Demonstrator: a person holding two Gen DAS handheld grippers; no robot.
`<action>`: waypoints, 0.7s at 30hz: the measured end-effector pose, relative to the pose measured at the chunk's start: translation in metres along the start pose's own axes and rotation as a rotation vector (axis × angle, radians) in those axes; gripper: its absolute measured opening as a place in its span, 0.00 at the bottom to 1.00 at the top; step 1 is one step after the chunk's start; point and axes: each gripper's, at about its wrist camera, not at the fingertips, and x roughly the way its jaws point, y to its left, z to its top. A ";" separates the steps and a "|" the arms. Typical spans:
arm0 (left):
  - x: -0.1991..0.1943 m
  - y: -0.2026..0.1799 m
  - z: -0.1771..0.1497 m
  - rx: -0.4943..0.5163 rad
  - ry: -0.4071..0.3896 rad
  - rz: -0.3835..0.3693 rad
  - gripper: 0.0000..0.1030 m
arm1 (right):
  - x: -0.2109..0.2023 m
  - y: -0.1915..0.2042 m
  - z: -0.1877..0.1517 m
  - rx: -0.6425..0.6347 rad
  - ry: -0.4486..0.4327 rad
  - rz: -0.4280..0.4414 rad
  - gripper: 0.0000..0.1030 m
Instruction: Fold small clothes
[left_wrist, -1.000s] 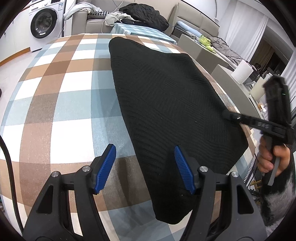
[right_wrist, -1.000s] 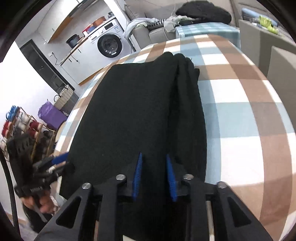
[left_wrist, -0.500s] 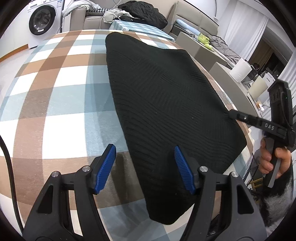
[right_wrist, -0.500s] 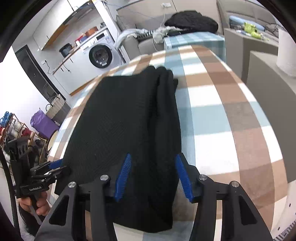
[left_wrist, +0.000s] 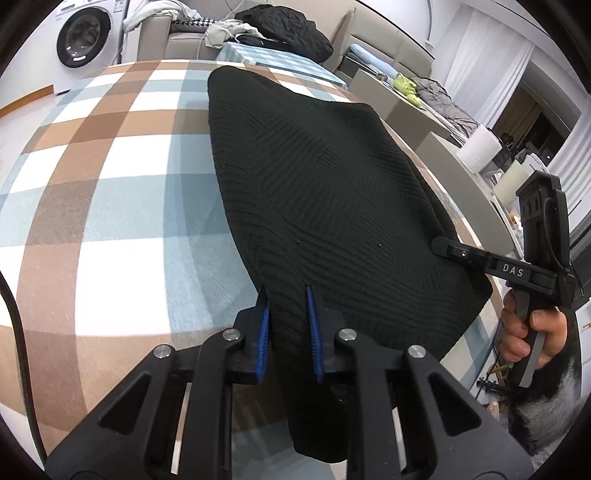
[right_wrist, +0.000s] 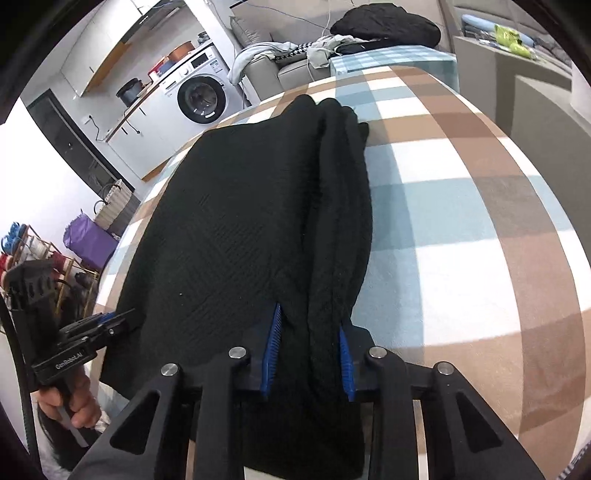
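two hand-held grippers are on one black knit garment (left_wrist: 325, 206), which lies part-folded on the checked bench (left_wrist: 110, 206), stretching away ahead of both tools with its near hem at their fingertips.

the left hand-held gripper (left_wrist: 287, 325) has its blue pads (left_wrist: 263, 332) drawn in on the near left corner of the knit, a narrow tongue of fabric running between them and hanging down over the bench edge below. the right hand-held gripper (right_wrist: 308, 354) is pinching the near right corner, where the cloth is bunched into thick ridges; these look like a side panel or sleeve already folded inward, so the jaws stand a little wider apart around the thicker bundle. from the left view the right tool (left_wrist: 491, 266) shows side-on at the far right corner of the hem, with the person's hand (left_wrist: 532, 332) on its trigger.

holding both near corners at once reads as the set-up for a crosswise fold: the hem can be raised evenly and carried forward, away from the tools, toward the far end of the garment. the thick right-hand bundle is the likelier place for layers to slip out of line during that lift.

ahead of both tools, past the bench, stand a washing machine (right_wrist: 201, 96) and a sofa heaped with clothes (right_wrist: 384, 26).
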 end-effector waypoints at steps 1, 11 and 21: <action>0.000 0.003 0.003 -0.005 -0.007 0.004 0.15 | 0.002 0.001 0.002 0.001 0.001 0.002 0.26; 0.018 0.034 0.052 0.012 -0.069 0.128 0.15 | 0.045 0.029 0.045 -0.010 -0.035 -0.035 0.26; 0.031 0.045 0.078 0.001 -0.093 0.195 0.15 | 0.063 0.039 0.068 -0.017 -0.059 -0.060 0.26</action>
